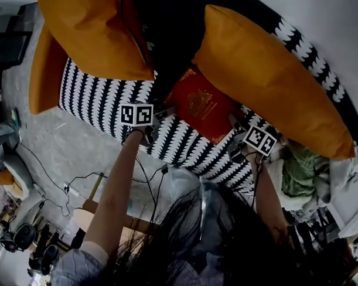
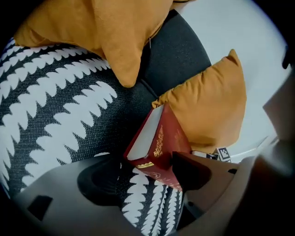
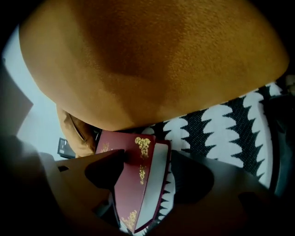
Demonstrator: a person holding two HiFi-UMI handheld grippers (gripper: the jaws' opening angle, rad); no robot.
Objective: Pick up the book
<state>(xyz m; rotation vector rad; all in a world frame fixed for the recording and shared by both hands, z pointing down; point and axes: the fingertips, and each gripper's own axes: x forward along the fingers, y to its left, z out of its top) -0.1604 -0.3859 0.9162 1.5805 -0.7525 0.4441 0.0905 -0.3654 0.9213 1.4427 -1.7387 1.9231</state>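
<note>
Patterned black-and-white seat (image 1: 92, 98) fills frame centre. Left gripper (image 2: 145, 168), right gripper (image 3: 150, 162): jaws wide apart, each straddling one near corner of book (image 1: 201, 105), not clamped. Red book lies on seat, middle, between orange pillows (image 1: 269, 72) behind.

The head camera is looking steeply down on the red book (image 1: 201, 105) from well above, taking in the orange cushions (image 1: 269, 78) on either side of it. The left gripper (image 2: 146, 171) camera is sitting close at one corner of the book, facing across it. The right gripper (image 3: 147, 170) camera is looking in close from the book's opposite side. All three are sharing the book and the black-and-white cushion (image 1: 98, 98) beneath it.
</note>
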